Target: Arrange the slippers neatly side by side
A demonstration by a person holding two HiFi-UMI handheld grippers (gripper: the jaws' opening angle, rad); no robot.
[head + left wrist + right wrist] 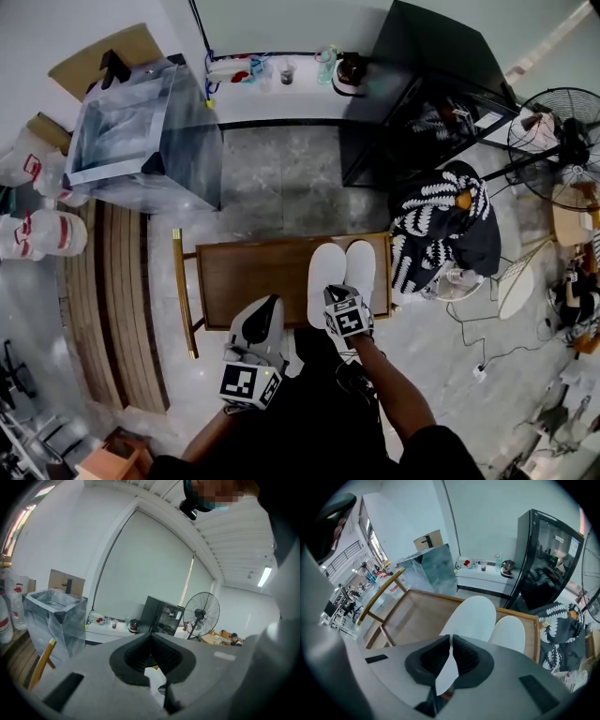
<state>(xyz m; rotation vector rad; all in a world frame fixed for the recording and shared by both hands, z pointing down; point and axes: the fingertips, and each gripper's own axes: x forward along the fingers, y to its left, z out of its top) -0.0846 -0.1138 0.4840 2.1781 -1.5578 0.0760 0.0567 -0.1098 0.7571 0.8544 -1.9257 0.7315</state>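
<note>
1. Grey stone-patterned floor carries a low brown wooden surface with a raised rim [244, 272] [417, 616], seen from above in the head view.
2. A pair of white flat slippers lies on the right end of the surface, side by side and touching along their length, toes pointing to the surface's far edge.
3. The inner white slipper [325, 272] [473, 616] lies nearer the surface's middle. The outer white slipper [360, 267] [511, 632] lies just inside the surface's right rim.
4. The right hand-held gripper [345, 307] [451, 641] hangs over the slippers' heel ends at the near edge of the surface and points steeply down. Its jaws are narrow and the pads almost meet. White of the inner slipper and a bit of wood show through the slit between them.
5. The left hand-held gripper [265, 314] [151, 639] is at the near edge of the surface, beside its middle and apart from the slippers. Its jaws are narrow, with the tips together.
6. Beyond the far edge of the surface stands a tall black cabinet with a glass door [431, 84] [546, 564].
7. Beyond the far left corner of the surface stands a translucent grey plastic-wrapped box [145, 136].
8. Just off the right end of the surface lies a black-and-white patterned cloth [445, 230].
</note>
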